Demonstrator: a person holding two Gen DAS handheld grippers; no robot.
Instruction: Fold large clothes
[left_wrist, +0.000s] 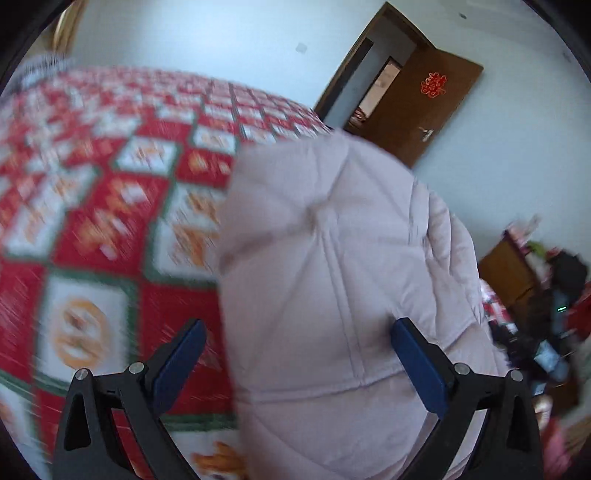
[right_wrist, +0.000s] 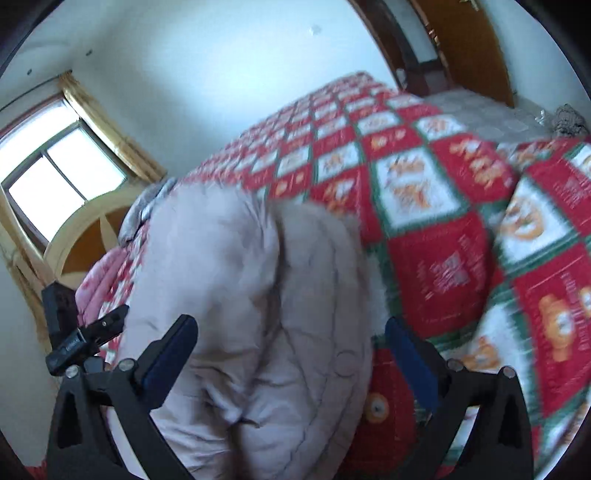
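A: What text do we log from the left wrist view?

B: One sign only: a red double-happiness character, cut paper by the look of it (left_wrist: 433, 85), stuck on the open brown door (left_wrist: 424, 122). We read the shape, though the strokes are soft.

A: And the bedspread (right_wrist: 443, 229)?

B: In the right wrist view its red squares carry pale lettering and a square seal-like mark (right_wrist: 448, 269). Too blurred; we cannot read a single character. The white squares show orange figures, not legible text.

A: Any numbers or brands?

B: None we can read.
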